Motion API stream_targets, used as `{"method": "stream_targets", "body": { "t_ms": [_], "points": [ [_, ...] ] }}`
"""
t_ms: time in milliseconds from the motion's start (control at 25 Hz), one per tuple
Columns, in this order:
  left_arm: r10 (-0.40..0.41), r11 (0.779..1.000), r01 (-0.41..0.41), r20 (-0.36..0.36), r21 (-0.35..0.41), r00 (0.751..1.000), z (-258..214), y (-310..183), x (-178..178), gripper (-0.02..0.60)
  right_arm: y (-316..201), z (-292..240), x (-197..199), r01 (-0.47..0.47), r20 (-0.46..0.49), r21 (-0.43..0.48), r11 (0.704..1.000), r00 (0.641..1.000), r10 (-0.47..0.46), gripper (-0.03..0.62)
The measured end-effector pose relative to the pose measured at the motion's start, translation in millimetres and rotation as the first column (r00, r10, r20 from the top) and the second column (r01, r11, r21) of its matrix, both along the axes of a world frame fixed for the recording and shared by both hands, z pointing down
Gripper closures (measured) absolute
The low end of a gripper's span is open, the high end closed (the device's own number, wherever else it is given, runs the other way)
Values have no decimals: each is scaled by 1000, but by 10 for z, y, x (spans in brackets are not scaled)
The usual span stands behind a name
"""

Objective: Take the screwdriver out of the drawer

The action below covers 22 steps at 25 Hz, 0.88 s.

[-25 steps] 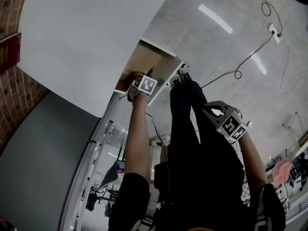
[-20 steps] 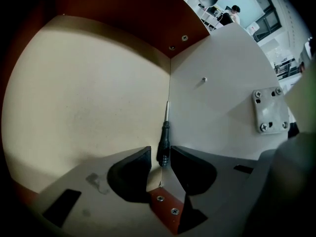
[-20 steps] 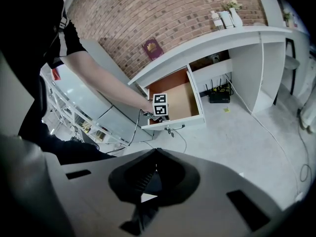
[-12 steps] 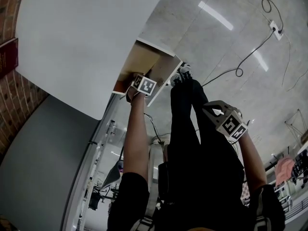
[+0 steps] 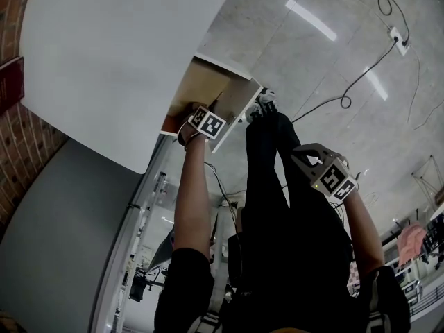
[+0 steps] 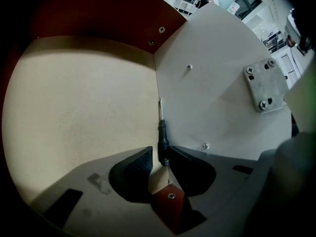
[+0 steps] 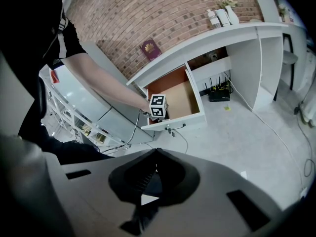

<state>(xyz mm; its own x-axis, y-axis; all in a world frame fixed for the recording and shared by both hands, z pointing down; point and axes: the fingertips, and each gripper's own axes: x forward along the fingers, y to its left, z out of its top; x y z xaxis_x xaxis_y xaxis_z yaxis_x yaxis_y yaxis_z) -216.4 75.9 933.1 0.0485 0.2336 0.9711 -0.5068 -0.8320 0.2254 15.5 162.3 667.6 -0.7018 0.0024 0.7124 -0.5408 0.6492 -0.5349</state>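
Note:
A slim black-handled screwdriver [image 6: 161, 131] lies in the open drawer [image 6: 84, 98], along the corner where the tan bottom meets the white side wall. My left gripper [image 6: 160, 152] is down inside the drawer, open. Its jaws straddle the butt of the handle, and a small gap shows at the left jaw. In the head view the left gripper [image 5: 205, 122] sits at the drawer's [image 5: 208, 89] near end. My right gripper [image 5: 331, 179] hangs by the person's leg, away from the drawer. Its jaws [image 7: 155, 152] are shut on nothing.
The drawer [image 7: 182, 95] juts from a white counter [image 5: 118, 54] against a brick wall [image 7: 173, 14]. A metal plate [image 6: 265, 87] is screwed to the drawer's side wall. Cables [image 5: 347, 96] and a power strip [image 5: 397, 44] lie on the grey floor. The person's legs [image 5: 277, 186] stand beside the drawer.
The left gripper has edged slightly further along the drawer. The right gripper has stayed in place.

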Motion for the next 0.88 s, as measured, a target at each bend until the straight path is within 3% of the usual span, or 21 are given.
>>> {"method": "stream_targets", "body": {
  "t_ms": [40, 80, 400, 560, 760, 880],
  "points": [
    [-7, 1000, 7, -5, -12, 1000, -9, 4, 11, 477, -4, 4, 7, -2, -1, 2, 1000, 1000, 2, 537],
    [-18, 999, 18, -11, -32, 1000, -30, 15, 28, 529, -6, 6, 12, -3, -2, 4, 1000, 1000, 3, 537],
    [-74, 994, 72, -25, -88, 997, -97, 19, 65, 528, -9, -6, 53, -12, -6, 5, 1000, 1000, 12, 537],
    [-95, 994, 92, -31, -63, 995, -113, -100, 84, 528, -5, -5, 63, -9, -10, 3, 1000, 1000, 9, 537],
    [-183, 976, 174, -61, -135, 981, -61, -109, 122, 526, -51, 2, 59, -10, -10, 5, 1000, 1000, 10, 537],
    [-176, 975, 163, -74, -149, 982, -47, -107, 119, 526, -51, 3, 52, -6, -12, 5, 1000, 1000, 6, 537]
  ]
}}
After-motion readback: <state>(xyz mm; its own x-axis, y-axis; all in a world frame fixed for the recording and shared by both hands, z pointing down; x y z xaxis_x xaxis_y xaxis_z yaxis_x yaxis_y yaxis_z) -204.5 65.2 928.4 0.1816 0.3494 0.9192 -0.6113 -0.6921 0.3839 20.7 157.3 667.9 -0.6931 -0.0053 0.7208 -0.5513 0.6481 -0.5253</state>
